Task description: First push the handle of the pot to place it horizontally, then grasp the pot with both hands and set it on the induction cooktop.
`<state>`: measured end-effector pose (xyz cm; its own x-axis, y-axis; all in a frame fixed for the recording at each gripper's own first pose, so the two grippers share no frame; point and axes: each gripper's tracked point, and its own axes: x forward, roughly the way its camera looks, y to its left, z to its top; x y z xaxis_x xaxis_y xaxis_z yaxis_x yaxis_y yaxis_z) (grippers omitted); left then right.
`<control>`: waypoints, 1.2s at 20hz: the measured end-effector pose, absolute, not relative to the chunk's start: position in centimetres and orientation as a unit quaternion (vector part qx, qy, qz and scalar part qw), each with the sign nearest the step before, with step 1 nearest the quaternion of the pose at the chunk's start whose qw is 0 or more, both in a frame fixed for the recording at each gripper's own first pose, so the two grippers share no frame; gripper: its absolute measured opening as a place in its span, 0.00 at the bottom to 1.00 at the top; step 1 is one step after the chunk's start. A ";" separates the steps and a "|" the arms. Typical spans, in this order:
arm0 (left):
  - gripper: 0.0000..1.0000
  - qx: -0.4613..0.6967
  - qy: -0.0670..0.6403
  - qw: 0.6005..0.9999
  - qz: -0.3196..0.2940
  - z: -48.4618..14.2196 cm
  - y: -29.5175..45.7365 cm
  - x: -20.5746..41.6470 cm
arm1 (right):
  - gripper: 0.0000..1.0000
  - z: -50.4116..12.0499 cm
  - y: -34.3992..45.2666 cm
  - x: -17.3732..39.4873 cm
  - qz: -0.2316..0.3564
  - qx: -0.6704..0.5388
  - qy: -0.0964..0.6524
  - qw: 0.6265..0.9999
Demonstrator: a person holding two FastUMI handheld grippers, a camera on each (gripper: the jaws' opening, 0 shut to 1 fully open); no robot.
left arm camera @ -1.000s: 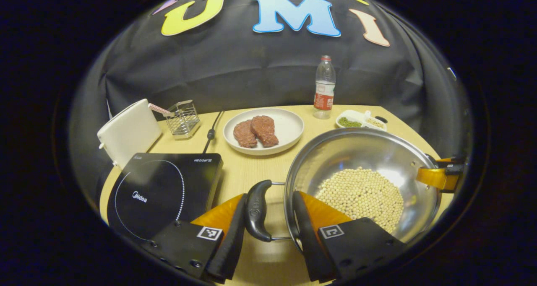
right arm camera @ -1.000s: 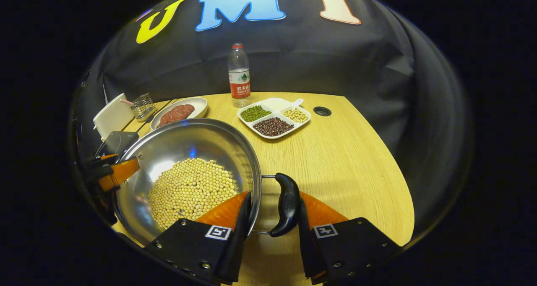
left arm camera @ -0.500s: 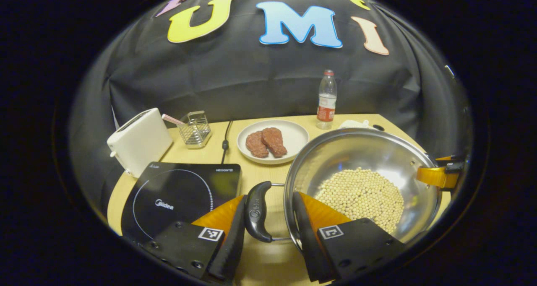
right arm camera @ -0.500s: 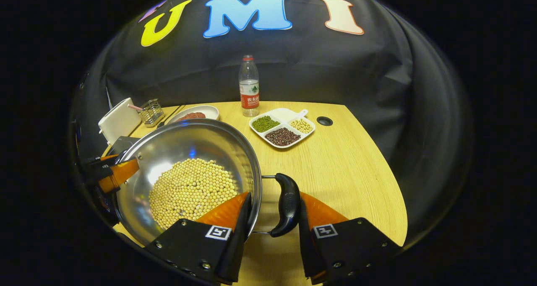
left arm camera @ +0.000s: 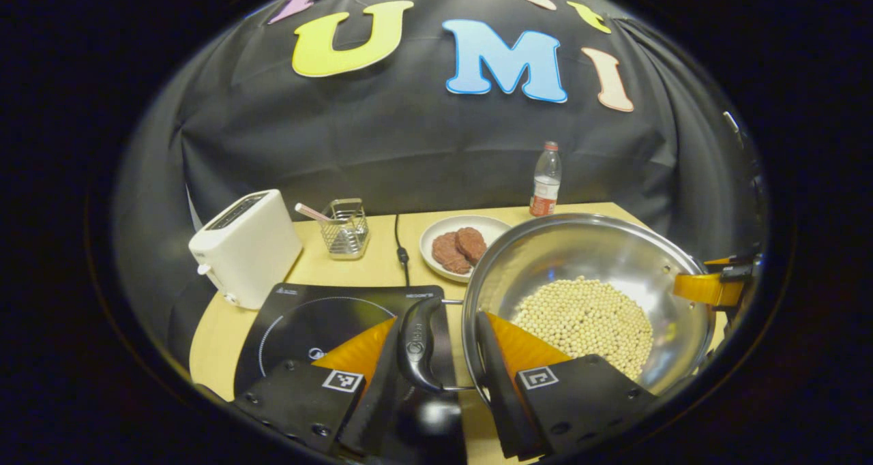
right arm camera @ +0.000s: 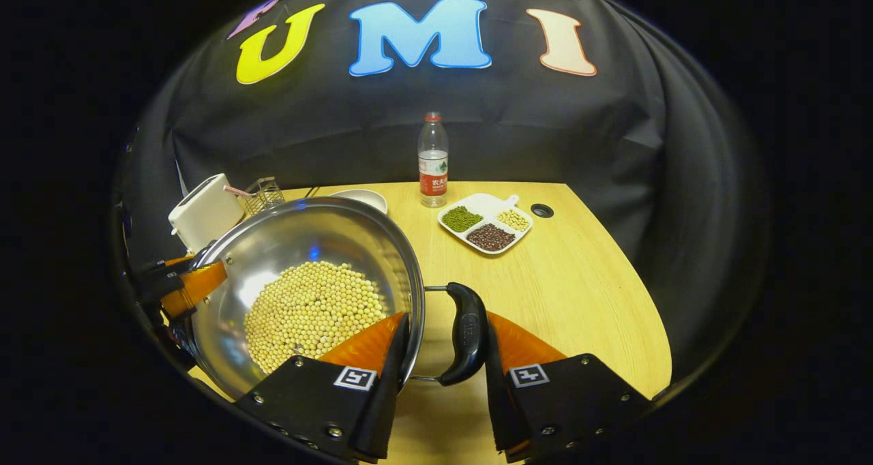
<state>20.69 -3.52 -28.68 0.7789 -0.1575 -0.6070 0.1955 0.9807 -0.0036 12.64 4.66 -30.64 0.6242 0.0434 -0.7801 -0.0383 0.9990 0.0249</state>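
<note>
Left gripper [left arm camera: 436, 356] and right gripper [right arm camera: 440, 346] are each pinching a pot [left arm camera: 586, 274] handle (soybeans inside), pot hanging above the induction cooktop [left arm camera: 320, 315].

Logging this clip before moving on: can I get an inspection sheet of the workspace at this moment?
Surface: light wooden table.
Job's things: steel two-handled pot holding pale beans, beside the black induction cooktop.
Clutter: white toaster, wire basket, plate of meat patties, plastic bottle, divided white dish of beans.
Grippers: left hand-held gripper and right hand-held gripper each straddle a black pot handle; contact unclear.
Cables: black cord behind cooktop.
Surroundings: black cloth wall.
</note>
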 end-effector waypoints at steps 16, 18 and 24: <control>0.68 0.037 0.318 0.944 -0.078 -28.1 12.5 21.7 | 0.56 -30.0 19.1 12.7 0.045 0.024 0.423 0.905; 0.64 0.041 0.320 0.943 -0.075 -28.5 14.1 22.2 | 0.56 -30.5 20.7 12.6 0.048 0.026 0.425 0.903; 0.70 0.038 0.332 0.941 -0.060 -30.6 18.0 23.5 | 0.56 -32.0 24.8 13.3 0.056 0.035 0.431 0.900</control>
